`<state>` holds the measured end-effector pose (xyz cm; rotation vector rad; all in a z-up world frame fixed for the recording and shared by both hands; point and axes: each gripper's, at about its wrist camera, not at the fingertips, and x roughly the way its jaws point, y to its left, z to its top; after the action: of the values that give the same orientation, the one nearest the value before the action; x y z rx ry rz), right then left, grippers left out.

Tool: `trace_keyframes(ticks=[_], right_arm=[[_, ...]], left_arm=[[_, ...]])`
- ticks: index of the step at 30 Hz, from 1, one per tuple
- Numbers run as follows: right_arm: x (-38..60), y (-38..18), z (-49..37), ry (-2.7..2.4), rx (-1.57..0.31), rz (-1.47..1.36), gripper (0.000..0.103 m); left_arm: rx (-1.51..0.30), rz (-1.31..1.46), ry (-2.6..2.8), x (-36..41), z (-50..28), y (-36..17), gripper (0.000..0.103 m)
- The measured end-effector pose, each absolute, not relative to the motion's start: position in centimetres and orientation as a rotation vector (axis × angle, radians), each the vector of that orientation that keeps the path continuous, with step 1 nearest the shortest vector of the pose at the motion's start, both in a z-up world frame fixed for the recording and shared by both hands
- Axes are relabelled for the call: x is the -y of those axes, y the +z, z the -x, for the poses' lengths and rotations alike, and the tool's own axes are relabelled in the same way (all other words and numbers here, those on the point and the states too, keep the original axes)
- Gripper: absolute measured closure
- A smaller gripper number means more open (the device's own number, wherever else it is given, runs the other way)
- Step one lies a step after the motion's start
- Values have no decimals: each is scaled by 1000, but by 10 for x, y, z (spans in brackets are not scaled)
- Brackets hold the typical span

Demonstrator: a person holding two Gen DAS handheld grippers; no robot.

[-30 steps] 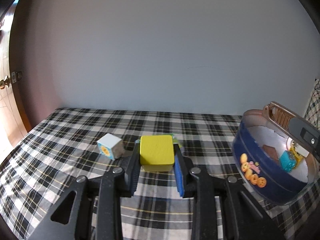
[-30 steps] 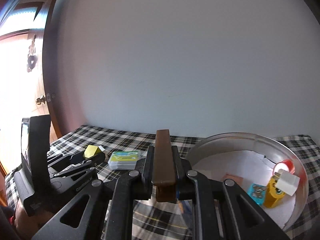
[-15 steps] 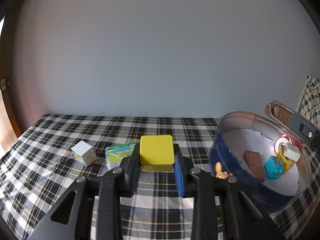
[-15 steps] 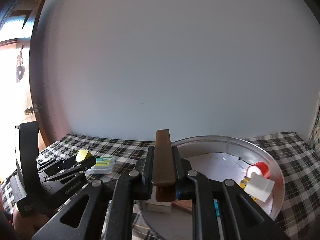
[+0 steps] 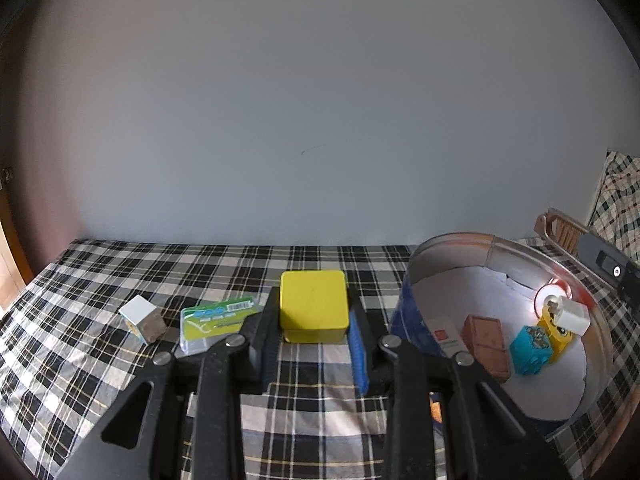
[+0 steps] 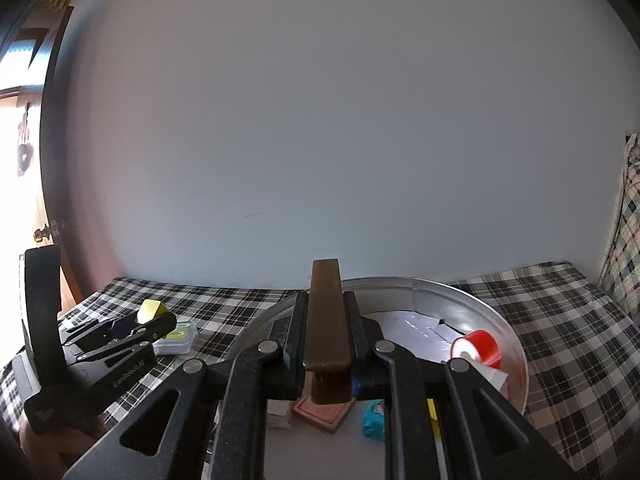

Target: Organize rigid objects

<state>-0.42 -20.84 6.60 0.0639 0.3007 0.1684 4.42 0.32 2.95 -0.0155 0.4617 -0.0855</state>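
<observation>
Left wrist view: the left tool is clamped on a yellow block, carried clear of the checked bed. The round tin now fills the right side of the view, much nearer than a second ago, so the block has travelled right toward it and sits just left of its rim. On the bed at the left lie a white cube and, just right of it, a clear case that slid into sight as the tool swung across. Inside the tin sit a brown block, a teal block, a white plug and a red roll.

Right wrist view: the right tool is shut tight on a thin brown slab, held on edge. The tin lay off to the right a second ago; now the slab hangs over its near part, above the brown block. The left tool shows at the far left with the yellow block.

Both pieces look ready for dropping. The slab should go 1st; the yellow block needs a little more travel over the rim. 2 items would then remain on the bed.
</observation>
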Motion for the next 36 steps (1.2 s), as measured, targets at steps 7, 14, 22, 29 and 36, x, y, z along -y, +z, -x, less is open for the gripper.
trace_keyframes(ticks=[7,14,22,29,36], right_arm=[[221,66,5,140,-299,-71,86],[238,69,5,100,-295,-89,86],[259,67,-8,24,-320,-102,86],[267,58,-27,-8,-382,-92,86],[262,50,-42,-18,-449,-76,86]], left_arm=[[-442,4,-104,8,-43,33,74],[-430,-3,-139,26,-45,39,74],[-447,-51,-214,63,-50,39,74],[-505,-120,-261,105,-63,34,74],[-603,-196,-259,131,-76,24,74]])
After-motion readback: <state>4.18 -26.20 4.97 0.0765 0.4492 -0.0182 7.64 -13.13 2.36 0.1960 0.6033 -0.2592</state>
